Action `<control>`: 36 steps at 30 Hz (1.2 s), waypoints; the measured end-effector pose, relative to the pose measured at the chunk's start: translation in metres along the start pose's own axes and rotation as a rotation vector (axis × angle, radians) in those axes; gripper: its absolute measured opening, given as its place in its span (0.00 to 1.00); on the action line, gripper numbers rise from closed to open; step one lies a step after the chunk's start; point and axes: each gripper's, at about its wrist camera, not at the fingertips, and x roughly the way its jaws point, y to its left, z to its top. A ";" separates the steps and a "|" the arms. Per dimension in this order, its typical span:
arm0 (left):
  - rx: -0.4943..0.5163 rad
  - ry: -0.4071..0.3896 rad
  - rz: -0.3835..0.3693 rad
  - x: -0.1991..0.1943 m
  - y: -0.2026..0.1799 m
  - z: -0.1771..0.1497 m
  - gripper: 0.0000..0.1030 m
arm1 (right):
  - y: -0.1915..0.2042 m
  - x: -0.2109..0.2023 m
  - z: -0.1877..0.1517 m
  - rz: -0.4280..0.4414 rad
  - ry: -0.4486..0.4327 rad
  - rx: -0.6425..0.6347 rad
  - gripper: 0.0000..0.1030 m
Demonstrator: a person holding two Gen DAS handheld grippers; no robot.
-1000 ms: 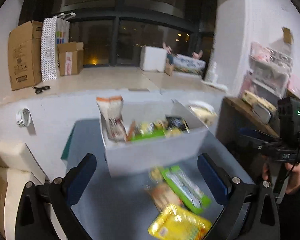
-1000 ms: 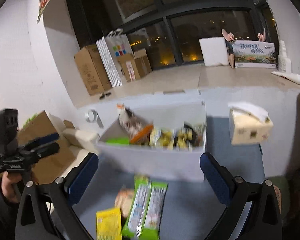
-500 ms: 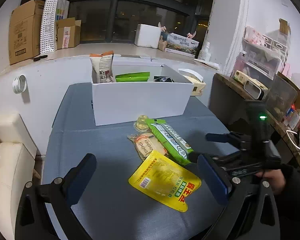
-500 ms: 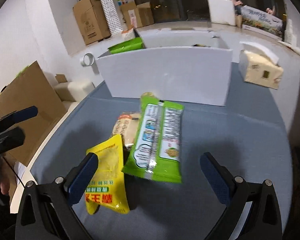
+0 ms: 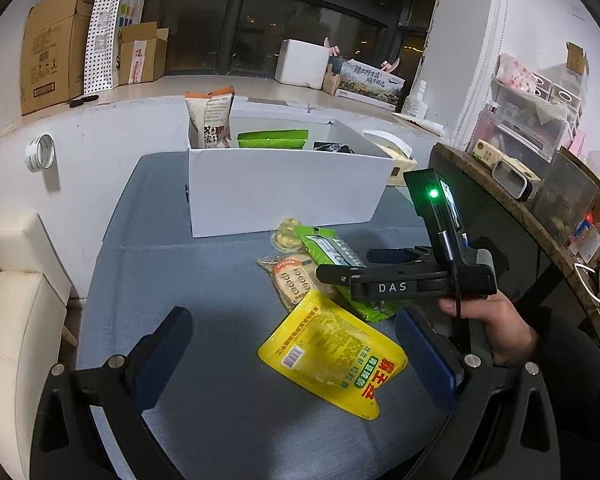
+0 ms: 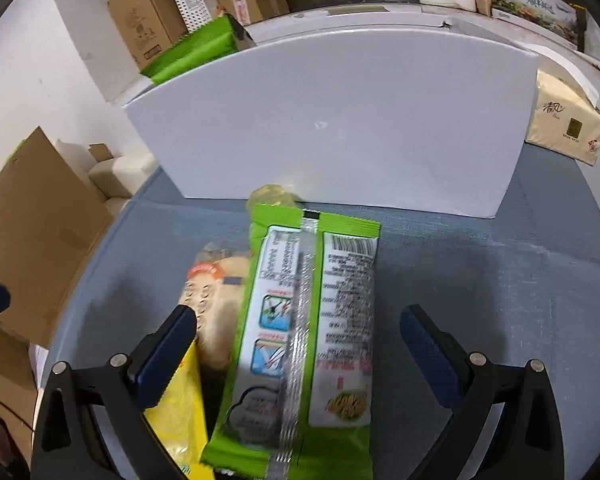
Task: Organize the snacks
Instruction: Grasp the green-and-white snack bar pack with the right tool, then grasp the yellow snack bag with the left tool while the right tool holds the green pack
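Snacks, four loose on blue-grey fabric tabletop [image 5: 148, 280], clustered just in front of white box [image 5: 284, 192]. Green packet [image 6: 304, 340]: long, glossy film, back side up with silver seam down the middle, barcode at far end; lay between wide-spread fingers of right gripper [image 6: 300, 344], not pinched. Yellow pouch [image 5: 332, 356]: flat, shiny, barcode and red lettering, nearest of the lot. Clear biscuit pack [image 5: 296, 284]: crinkly, round pale biscuits inside, partly under green packet. Small round yellowish cup [image 5: 288, 232]: closest to box wall, touching green packet's far end. Box: matte white card, rectangular, open top; counted three items poking above rim — tall orange-topped bag [image 5: 212, 124], green bag edge [image 5: 272, 138], dark wrapper [image 5: 332, 146]. Left gripper [image 5: 296, 352] wide apart, empty, hovering nearer than yellow pouch. Right hand [image 5: 488, 320] seen gripping black handle. Tissue pack [image 6: 564, 124] soft, cream, beside box on the right. Tape roll [image 5: 40, 152] on white wall.
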 end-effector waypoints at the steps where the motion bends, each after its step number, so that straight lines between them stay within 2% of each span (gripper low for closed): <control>1: -0.004 0.001 0.000 0.000 0.001 0.000 1.00 | -0.001 0.002 0.000 0.004 0.007 0.004 1.00; 3: -0.010 0.006 0.002 0.002 0.002 -0.001 1.00 | -0.003 0.006 -0.001 -0.003 0.017 -0.004 0.98; 4: -0.012 0.009 0.004 0.003 0.002 -0.001 1.00 | -0.002 0.006 -0.002 -0.019 0.014 -0.025 0.93; 5: -0.013 0.011 0.004 0.004 0.002 -0.002 1.00 | -0.001 0.005 -0.001 -0.027 0.007 -0.048 0.74; 6: -0.013 0.014 0.005 0.005 0.002 -0.002 1.00 | 0.000 0.005 -0.001 -0.004 0.014 -0.044 0.67; 8: -0.008 0.021 0.007 0.007 0.001 -0.002 1.00 | 0.000 0.005 -0.001 -0.009 0.019 -0.054 0.62; 12: 0.017 0.041 -0.014 0.011 -0.003 -0.003 1.00 | 0.001 -0.012 -0.004 0.000 -0.029 -0.083 0.62; 16: 0.029 0.118 -0.063 0.025 -0.009 -0.008 1.00 | -0.002 -0.054 -0.009 0.002 -0.121 -0.080 0.62; 21: -0.025 0.184 -0.096 0.045 -0.028 -0.011 1.00 | -0.011 -0.112 -0.024 -0.035 -0.239 -0.065 0.62; 24: -0.037 0.215 -0.029 0.065 -0.042 -0.010 1.00 | -0.016 -0.136 -0.036 -0.079 -0.287 -0.061 0.62; 25: -0.052 0.239 0.027 0.075 -0.044 -0.010 1.00 | -0.018 -0.143 -0.040 -0.086 -0.301 -0.054 0.62; 29: -0.289 0.327 0.150 0.103 -0.033 -0.014 1.00 | -0.023 -0.156 -0.048 -0.103 -0.329 -0.037 0.62; 31: -0.358 0.331 0.191 0.108 -0.036 -0.013 1.00 | -0.023 -0.158 -0.050 -0.120 -0.337 -0.046 0.62; 34: -0.328 0.288 0.330 0.107 -0.048 -0.008 1.00 | -0.028 -0.159 -0.053 -0.108 -0.342 -0.033 0.62; 36: -0.339 0.301 0.359 0.111 -0.049 -0.007 1.00 | -0.030 -0.159 -0.055 -0.097 -0.343 -0.024 0.62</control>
